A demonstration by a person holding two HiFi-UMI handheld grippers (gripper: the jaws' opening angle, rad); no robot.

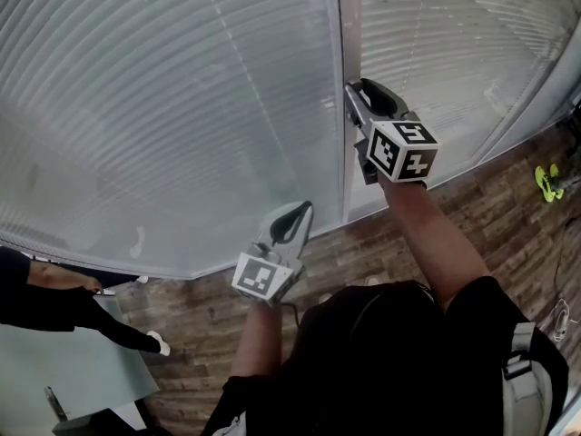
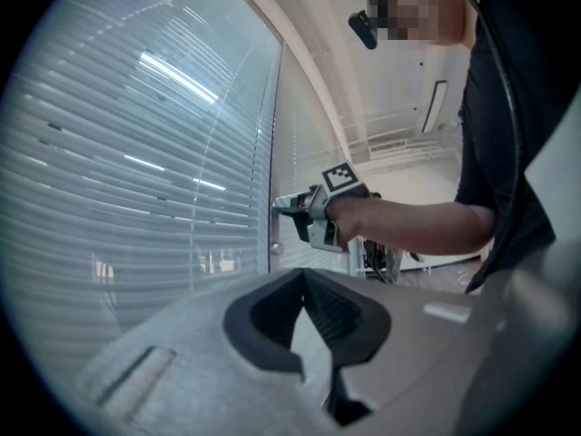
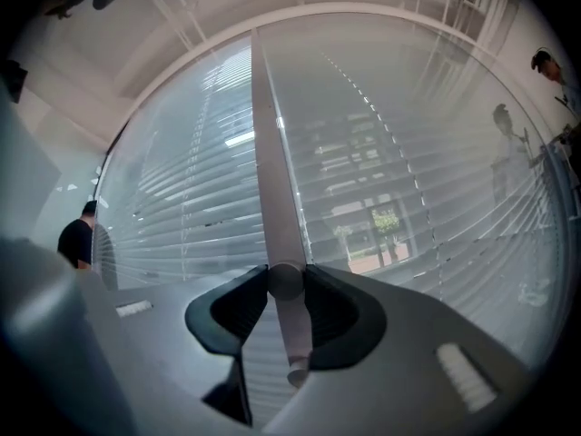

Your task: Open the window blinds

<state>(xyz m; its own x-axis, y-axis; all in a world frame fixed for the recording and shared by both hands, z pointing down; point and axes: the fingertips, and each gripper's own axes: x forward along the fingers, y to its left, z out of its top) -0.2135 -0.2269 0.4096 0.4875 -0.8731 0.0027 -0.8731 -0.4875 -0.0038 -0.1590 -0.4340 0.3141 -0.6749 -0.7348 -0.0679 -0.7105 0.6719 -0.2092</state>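
Observation:
Two white slatted blinds hang side by side, a wide left one (image 1: 163, 107) and a right one (image 1: 454, 44). A pale tilt wand (image 3: 272, 198) hangs between them. My right gripper (image 1: 349, 91) is held level at the wand and is shut on it; in the right gripper view the black pads (image 3: 331, 312) clamp the wand near its lower end. Through the slats I see a tree and buildings outside. My left gripper (image 1: 298, 214) hangs lower and nearer to me, shut with nothing in it. The left gripper view shows the right gripper (image 2: 286, 209) at the blinds' edge.
A person in dark clothes (image 1: 54, 302) stands at the lower left beside a grey table (image 1: 64, 371). The floor (image 1: 508, 216) is dark wood planks. A yellow-green object (image 1: 547, 182) lies on the floor at the right, with a cable (image 1: 558, 321) nearer to me.

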